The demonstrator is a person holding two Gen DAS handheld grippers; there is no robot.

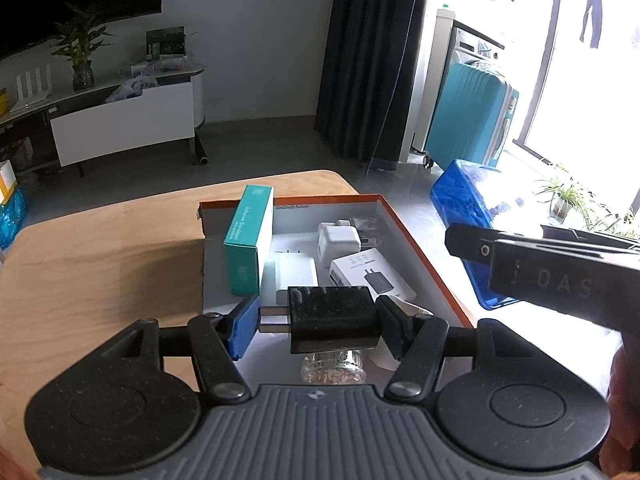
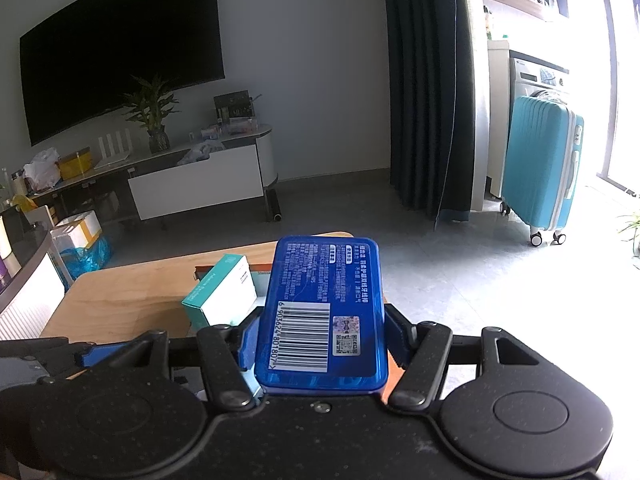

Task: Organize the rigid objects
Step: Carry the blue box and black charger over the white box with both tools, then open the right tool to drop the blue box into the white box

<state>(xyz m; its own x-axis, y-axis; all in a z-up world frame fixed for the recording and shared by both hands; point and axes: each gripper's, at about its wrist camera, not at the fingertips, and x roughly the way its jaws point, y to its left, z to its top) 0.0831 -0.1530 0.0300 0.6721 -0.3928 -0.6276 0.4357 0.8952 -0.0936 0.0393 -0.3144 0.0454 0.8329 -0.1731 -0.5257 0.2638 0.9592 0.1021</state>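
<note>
black charger [image 1: 334,318]: a blocky plug adapter of matte, slightly speckled plastic with two flat metal prongs pointing toward the blue pad. it sits crosswise in the left gripper [image 1: 318,322], jaws partly closed and pressing on it, the blue pad [image 1: 242,328] against the prong end and the dark pad on its opposite face. it is held above the near end of the open box.

blue tin [image 2: 322,312]: a flat rectangular case with rounded corners and a glossy surface, its upturned face printed with text, a barcode and a small code label. the right gripper [image 2: 320,344] has it clamped by its long sides, jaws partly closed, lifted over the table edge.

open box [image 1: 420,240]: shallow cardboard, orange rim, pale inside, resting on a light wooden table [image 1: 100,260] with rounded corners. inside it: a teal carton [image 1: 250,240] leaning tilted against the left wall, a white charger [image 1: 338,240] with rounded edges, a white block [image 1: 294,272] beside the carton, and a white retail carton [image 1: 370,274] printed with a plug picture. a clear crinkled wrapper [image 1: 334,368] lies below the black charger; its contents cannot be made out.
</note>
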